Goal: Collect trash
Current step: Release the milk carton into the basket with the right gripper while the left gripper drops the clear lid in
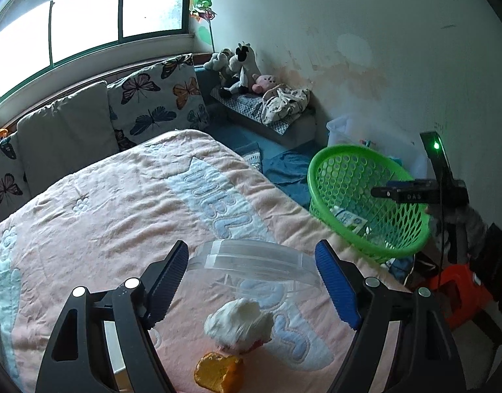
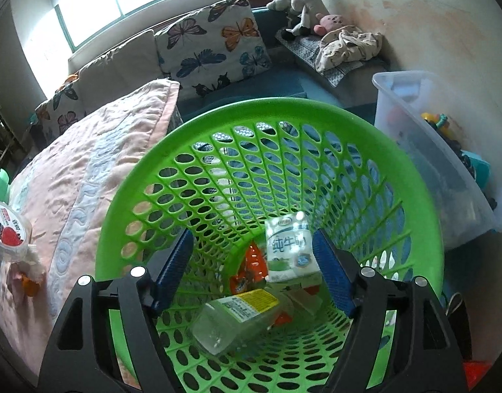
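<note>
1. The left gripper [image 1: 251,252] has its jaws wide apart. A clear cup [image 1: 251,258] sits between them, and both blue pads look like they press on its sides. So I think the cup is held.
2. The cup is low in the middle of the left view, over the pink blanket [image 1: 120,213].
3. The green basket [image 1: 346,150] is at the right of that view, just past the bed edge. It tips toward the bed.
4. The right gripper [image 2: 251,239] is wide open with nothing between its pads. It points right into the basket. I cannot tell what holds the basket up.
5. Inside the basket lie a milk box [image 2: 290,249] and a bottle [image 2: 238,317].
6. To do this step well, keep the squeeze soft. A thin cup may bend or pop out.
7. Carry the cup to the right until it is over the basket's mouth, then let go.
8. Keep the basket still, so the cup does not hit the rim.
9. A white tissue [image 1: 238,324] and an orange peel [image 1: 218,373] lie on the blanket under the cup. They look like the next trash to get.
</note>
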A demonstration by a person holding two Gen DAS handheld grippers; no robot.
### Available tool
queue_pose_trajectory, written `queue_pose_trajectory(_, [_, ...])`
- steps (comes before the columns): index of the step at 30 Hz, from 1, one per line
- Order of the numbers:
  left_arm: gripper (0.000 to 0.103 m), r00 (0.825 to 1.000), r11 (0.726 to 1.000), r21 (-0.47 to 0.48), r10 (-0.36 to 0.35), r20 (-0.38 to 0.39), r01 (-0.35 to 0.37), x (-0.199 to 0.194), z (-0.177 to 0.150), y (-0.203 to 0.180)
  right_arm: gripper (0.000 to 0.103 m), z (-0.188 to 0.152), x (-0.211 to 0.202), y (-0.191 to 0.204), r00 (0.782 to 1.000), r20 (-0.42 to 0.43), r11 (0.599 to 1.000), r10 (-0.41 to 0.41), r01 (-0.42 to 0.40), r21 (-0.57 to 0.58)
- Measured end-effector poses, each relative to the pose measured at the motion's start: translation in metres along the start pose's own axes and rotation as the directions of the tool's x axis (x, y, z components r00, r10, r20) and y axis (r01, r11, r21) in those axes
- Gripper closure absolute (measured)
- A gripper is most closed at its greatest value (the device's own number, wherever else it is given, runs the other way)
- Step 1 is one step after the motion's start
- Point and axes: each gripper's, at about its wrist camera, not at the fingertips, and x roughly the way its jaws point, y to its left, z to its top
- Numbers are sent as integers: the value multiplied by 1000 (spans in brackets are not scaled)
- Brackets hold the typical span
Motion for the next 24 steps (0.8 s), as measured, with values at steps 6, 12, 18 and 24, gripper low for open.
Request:
queue_pose_trajectory(6, [27, 1000, 1000, -17, -23, 15, 23, 1, 11, -5, 28, 2, -11, 2, 1000, 29, 1000, 3, -2, -15])
queue_pose_trajectory(12, [27, 997, 997, -10, -74, 28, 75, 9, 25, -25, 28, 0, -29, 5, 998, 64, 999, 19, -17, -31])
queue_pose_trajectory(18, [27, 990, 990, 2, -142, 21, 142, 31, 41, -59, 27, -8, -49, 1, 996, 90, 999, 29, -26, -31])
queue_pose_trajectory(24, [27, 985, 985, 27, -170, -15, 170, 69, 57, -99, 26, -20, -65, -7, 993, 111, 999, 29, -26, -32])
